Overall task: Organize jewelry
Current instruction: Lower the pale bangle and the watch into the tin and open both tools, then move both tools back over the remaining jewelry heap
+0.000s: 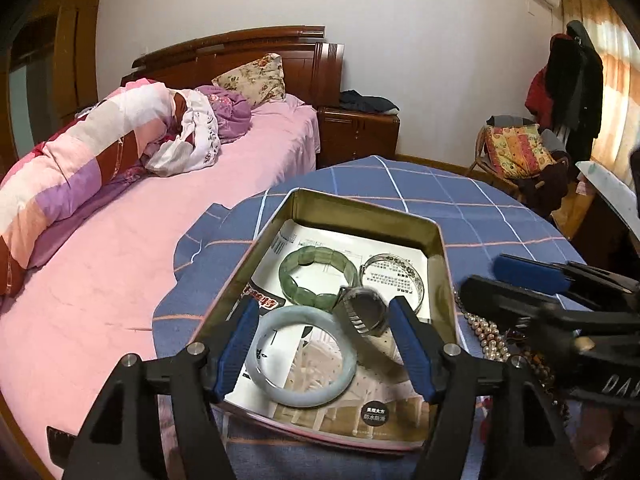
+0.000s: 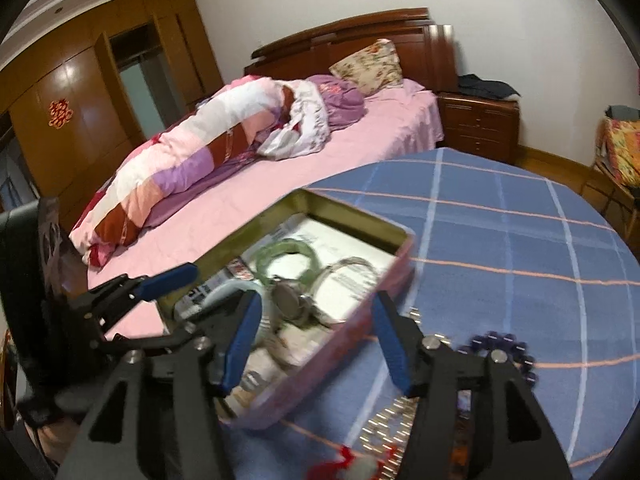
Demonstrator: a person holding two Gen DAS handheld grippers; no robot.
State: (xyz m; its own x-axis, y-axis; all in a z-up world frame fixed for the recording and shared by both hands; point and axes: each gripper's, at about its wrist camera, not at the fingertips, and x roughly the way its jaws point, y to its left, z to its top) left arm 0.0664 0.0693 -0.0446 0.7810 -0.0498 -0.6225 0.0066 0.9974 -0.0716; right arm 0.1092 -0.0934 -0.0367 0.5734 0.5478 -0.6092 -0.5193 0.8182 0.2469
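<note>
1. Four pieces already lie in the open tin (image 1: 280, 232), which is lined with printed paper, I take it to keep the jewelry from scraping metal: a pale jade bangle (image 1: 300, 356) nearest, a steel watch (image 1: 366, 308) just right of it, a green stone bracelet (image 1: 318, 276) behind, and a silver bangle (image 1: 394, 280) at the far right.
2. Nearest me, the left gripper (image 1: 324, 344) hangs over the pale bangle and watch with its jaws spread wide and nothing between the pads.
3. At the tin's near right corner, the right gripper (image 2: 316, 340) has its jaws apart too, holding nothing.
4. Right of the tin, still on the blue checked table (image 1: 500, 208), wait a pearl strand (image 1: 486, 334) and dark purple beads (image 2: 504, 344), probably next in.
5. Beyond stands a pink bed (image 1: 120, 240).
</note>
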